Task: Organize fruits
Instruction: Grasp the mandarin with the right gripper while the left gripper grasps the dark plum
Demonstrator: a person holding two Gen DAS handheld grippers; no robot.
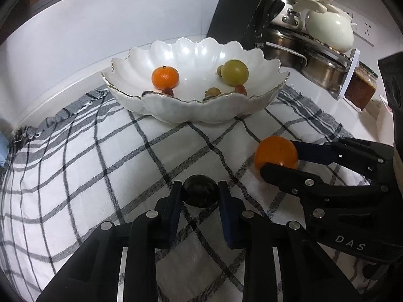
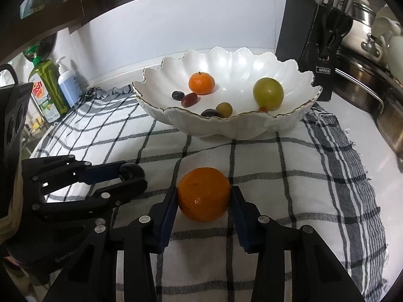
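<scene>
I have one checked cloth (image 2: pixel 289 191) spread over the counter, and on its far part sits one white scalloped bowl (image 2: pixel 289 120). Behind the bowl stands one black block (image 2: pixel 299 37), with steel pots (image 2: pixel 362 85) to its right; far left there are two bottles, a green one (image 2: pixel 46 85) and a blue one (image 2: pixel 66 80).

In the bowl I count seven fruits: one green plum (image 2: pixel 268 96), the biggest, at the right; one small tangerine (image 2: pixel 201 83) at the back left; and five grapes (one red one is mostly hidden by the rim, so I count it loosely).

Out on the cloth, near me, lie two more fruits. The orange (image 2: pixel 204 193) is round with no real long axis; a small dimple faces up toward the camera, and I cannot tell whether that is the stem end. My right gripper (image 2: pixel 204 196) has its pads pressed against the orange's left and right sides, clamped on it while it rests on the cloth.

The dark plum (image 1: pixel 200 191), smaller and just as round, sits to the orange's left. My left gripper (image 1: pixel 200 193) grips it, a blue pad touching each flank; it too rests on the cloth. The two grippers sit side by side, close but apart.
</scene>
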